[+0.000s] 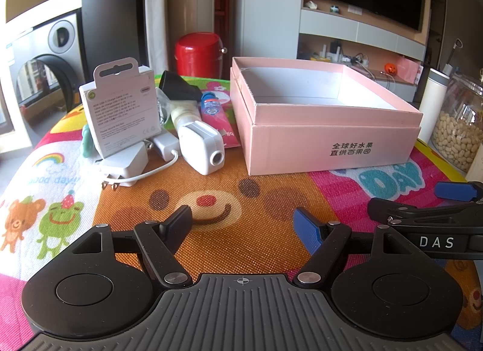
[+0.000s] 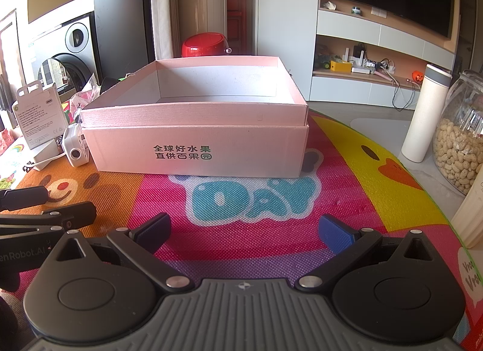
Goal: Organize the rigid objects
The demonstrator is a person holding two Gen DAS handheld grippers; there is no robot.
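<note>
**pix_a:** Both tools sit low over the cartoon mat on the worktop. Left tool spread wide, nothing in it. Right tool same, empty.

**pix_b:** And the stuff? Pink box is open, dead ahead of the right one. Left of it there's a pile: white charger, cable package standing upright, white gadget, pink tube.

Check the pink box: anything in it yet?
Looks empty. The pink box is open-topped, and both views show only bare white inner walls and floor, though the near floor is hidden.
</note>
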